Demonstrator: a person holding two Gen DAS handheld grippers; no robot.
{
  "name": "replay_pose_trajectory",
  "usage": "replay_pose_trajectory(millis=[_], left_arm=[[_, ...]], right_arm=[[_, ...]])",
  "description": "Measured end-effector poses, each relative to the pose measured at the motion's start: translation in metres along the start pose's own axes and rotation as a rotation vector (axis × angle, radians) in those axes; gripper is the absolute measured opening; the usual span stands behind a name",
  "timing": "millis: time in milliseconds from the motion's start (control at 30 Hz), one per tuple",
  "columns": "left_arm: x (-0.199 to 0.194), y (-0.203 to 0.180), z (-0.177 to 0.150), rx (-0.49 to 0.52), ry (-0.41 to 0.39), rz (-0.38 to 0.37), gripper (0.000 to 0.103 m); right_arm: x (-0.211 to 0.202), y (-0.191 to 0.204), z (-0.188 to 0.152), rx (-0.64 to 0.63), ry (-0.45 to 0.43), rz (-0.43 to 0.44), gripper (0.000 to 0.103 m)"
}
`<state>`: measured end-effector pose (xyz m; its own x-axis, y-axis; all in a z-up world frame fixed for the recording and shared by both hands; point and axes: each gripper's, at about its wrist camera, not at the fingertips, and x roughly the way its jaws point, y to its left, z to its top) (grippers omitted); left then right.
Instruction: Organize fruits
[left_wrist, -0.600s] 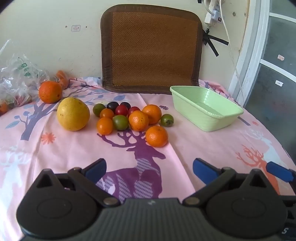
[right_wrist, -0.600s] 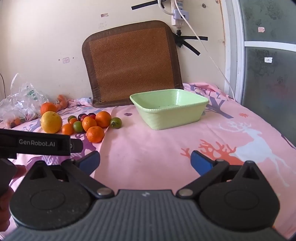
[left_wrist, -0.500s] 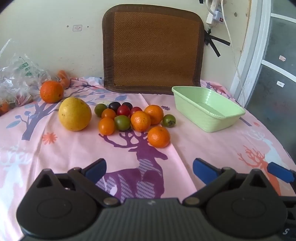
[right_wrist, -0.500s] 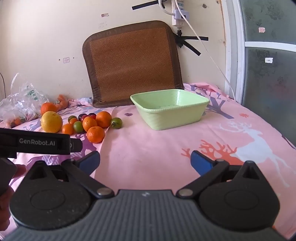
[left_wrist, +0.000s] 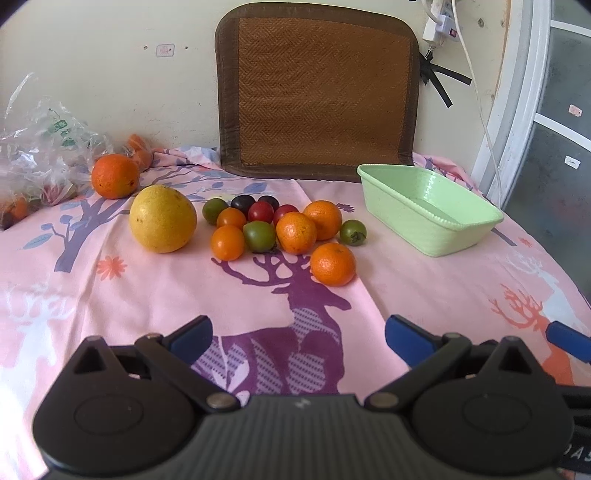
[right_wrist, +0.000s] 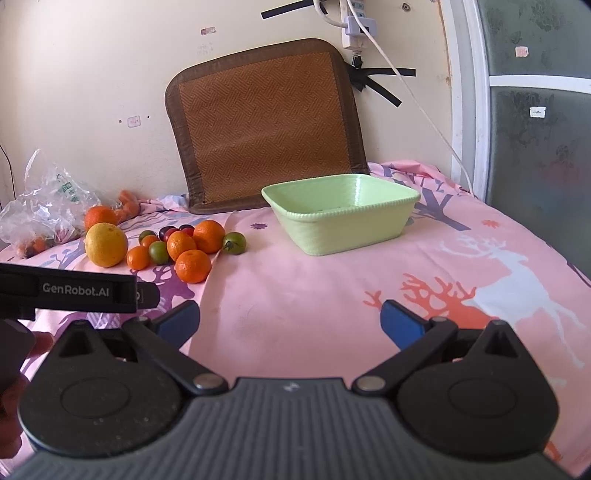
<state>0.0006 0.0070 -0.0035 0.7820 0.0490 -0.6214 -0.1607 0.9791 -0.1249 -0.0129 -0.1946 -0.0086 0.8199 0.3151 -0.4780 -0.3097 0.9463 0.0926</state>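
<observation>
Fruit sits in a bunch on the pink cloth (left_wrist: 258, 295), left of the green tray (left_wrist: 430, 218). Since a moment ago the bunch looks a little nearer in the left view, so the left gripper (left_wrist: 297, 332) has crept toward it. Nothing has been picked up, so the sorting has hardly begun, I think. The nearest orange (left_wrist: 332, 264) is round and bumpy. Small red, dark and green tomatoes (left_wrist: 259, 236) huddle behind it, touching. A big yellow fruit (left_wrist: 162, 218) sits beside them. The tray is empty. Both claws are wide apart and hold nothing. The right gripper (right_wrist: 290, 317) hangs over bare cloth, near the tray.
</observation>
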Motion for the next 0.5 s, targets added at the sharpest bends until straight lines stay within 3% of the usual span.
replay_pose_trajectory(millis=[300,500], left_arm=[[-0.006,0.007,-0.004,0.049,-0.053,0.170,0.103],[-0.006,0.013,-0.003,0.022,-0.039,0.192,0.103]], right_arm=[[-0.002,-0.003,-0.003,0.017,-0.003,0.026,0.103],[-0.003,-0.006,-0.004,0.029,-0.004,0.036,0.103]])
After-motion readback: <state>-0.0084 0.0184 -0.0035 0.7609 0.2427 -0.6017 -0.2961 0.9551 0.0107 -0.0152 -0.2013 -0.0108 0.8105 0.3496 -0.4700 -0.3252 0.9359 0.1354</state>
